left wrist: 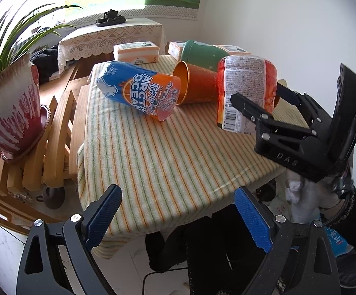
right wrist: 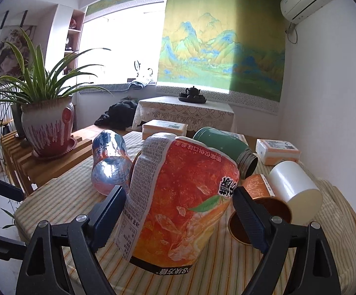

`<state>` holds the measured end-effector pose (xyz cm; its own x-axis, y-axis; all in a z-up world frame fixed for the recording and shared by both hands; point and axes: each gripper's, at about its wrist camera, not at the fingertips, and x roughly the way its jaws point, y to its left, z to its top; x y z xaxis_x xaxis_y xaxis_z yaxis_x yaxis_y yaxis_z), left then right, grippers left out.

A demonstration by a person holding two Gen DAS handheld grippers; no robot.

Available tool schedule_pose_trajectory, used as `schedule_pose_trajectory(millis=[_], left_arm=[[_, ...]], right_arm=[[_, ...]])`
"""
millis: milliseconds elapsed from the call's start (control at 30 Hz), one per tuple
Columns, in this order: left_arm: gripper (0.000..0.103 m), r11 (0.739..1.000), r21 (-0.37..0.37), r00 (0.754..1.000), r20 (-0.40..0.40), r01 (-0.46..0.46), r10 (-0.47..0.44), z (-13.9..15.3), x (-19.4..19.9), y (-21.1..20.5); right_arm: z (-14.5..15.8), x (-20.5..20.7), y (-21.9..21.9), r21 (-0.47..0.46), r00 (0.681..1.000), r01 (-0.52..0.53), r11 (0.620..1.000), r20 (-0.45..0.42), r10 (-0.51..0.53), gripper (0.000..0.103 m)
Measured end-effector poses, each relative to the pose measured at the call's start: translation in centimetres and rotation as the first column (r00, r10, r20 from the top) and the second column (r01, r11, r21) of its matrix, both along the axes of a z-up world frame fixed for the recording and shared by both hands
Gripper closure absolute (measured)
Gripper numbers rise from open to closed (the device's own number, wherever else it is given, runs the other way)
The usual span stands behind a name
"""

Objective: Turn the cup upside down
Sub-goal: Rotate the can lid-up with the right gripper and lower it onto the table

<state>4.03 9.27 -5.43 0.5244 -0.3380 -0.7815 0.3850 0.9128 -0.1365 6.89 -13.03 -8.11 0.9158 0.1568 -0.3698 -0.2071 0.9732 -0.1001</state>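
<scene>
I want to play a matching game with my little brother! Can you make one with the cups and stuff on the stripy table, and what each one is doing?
Things:
1. red-orange cup
2. blue Arctic Ocean cup
3. green canister
4. potted plant

States:
A. stands upright on a wooden rack beside the table
B. held in the right tool, its print upside down
C. lies on its side, threaded mouth open
D. lies on its side on the striped cloth, not held

Pairs: 1-B, 2-D, 3-C, 4-A
</scene>
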Motion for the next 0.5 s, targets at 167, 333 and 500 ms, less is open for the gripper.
schedule_pose_trajectory(millis=[167, 333, 500], left_arm=[[0.008, 1.0, -0.003, 1.0, 0.002, -0.001, 0.001, 0.2, 0.0, -0.1], [0.008, 1.0, 0.003, 1.0, 0.006, 0.001, -0.001, 0.3, -0.3, -0.3], [0.008, 1.0, 0.001, 1.0, 0.009, 0.001, -0.001, 0.4, -0.8, -0.7]], right_arm=[[-0.8, -1.7, 0.4, -0.056, 0.998, -0.026, 0.998, 0.047, 0.029, 0.017], [-0.8, -2.4, -0.6, -0.032, 0.999, -0.052, 0.998, 0.012, 0.052, 0.016], [-0.8, -3.2, -0.8, -0.007, 0.995, -0.101, 0.995, -0.011, 0.101, 0.016]])
